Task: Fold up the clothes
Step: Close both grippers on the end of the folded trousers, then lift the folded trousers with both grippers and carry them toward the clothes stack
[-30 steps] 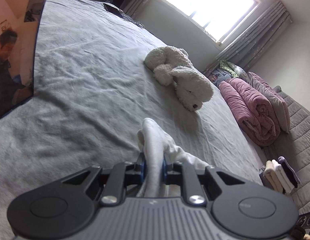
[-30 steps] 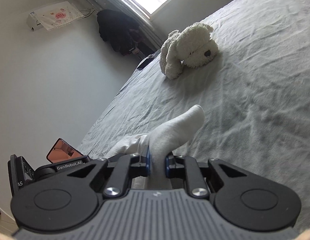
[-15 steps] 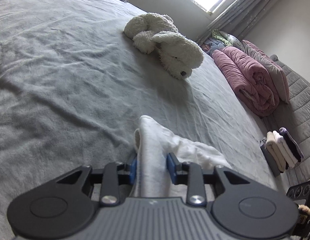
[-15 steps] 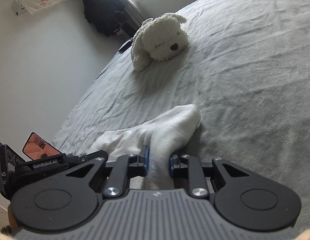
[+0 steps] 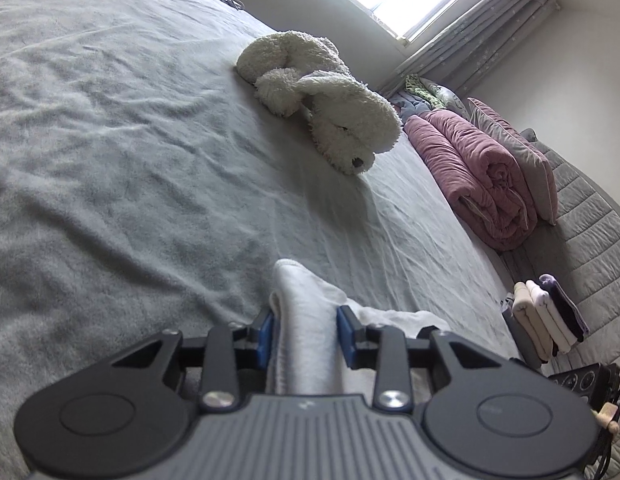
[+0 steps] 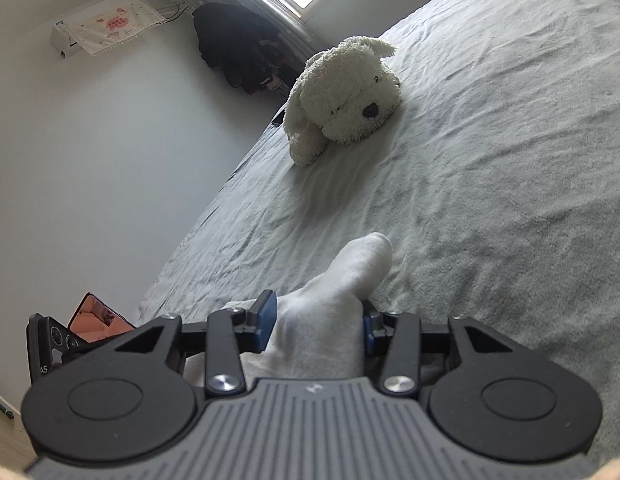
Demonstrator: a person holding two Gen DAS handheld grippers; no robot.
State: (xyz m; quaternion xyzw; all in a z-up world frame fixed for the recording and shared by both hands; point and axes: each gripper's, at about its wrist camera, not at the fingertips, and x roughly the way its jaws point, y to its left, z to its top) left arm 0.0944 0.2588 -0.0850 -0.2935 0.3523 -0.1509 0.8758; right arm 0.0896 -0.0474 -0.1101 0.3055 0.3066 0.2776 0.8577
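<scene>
A white sock-like garment (image 5: 303,300) lies on the grey bed (image 5: 109,168), its end pointing away from me. In the left wrist view it runs between the blue pads of my left gripper (image 5: 305,330), which stand apart and do not squeeze it. The right wrist view shows the other end of the garment (image 6: 358,268) resting on the bed sheet (image 6: 490,200). It passes through my right gripper (image 6: 316,320), whose jaws are opening, and the cloth sits loose between them.
A white plush dog (image 5: 334,112) (image 6: 342,100) lies further up the bed. A rolled pink quilt (image 5: 482,176) and a stack of folded clothes (image 5: 546,320) sit at the right. A phone (image 6: 97,316) stands at the bed's left edge, below dark clothes (image 6: 233,48) by the wall.
Both grippers went from clamped on the white garment to jaws apart. Both sank towards the bed, and the raised cloth ends now rest on it.
</scene>
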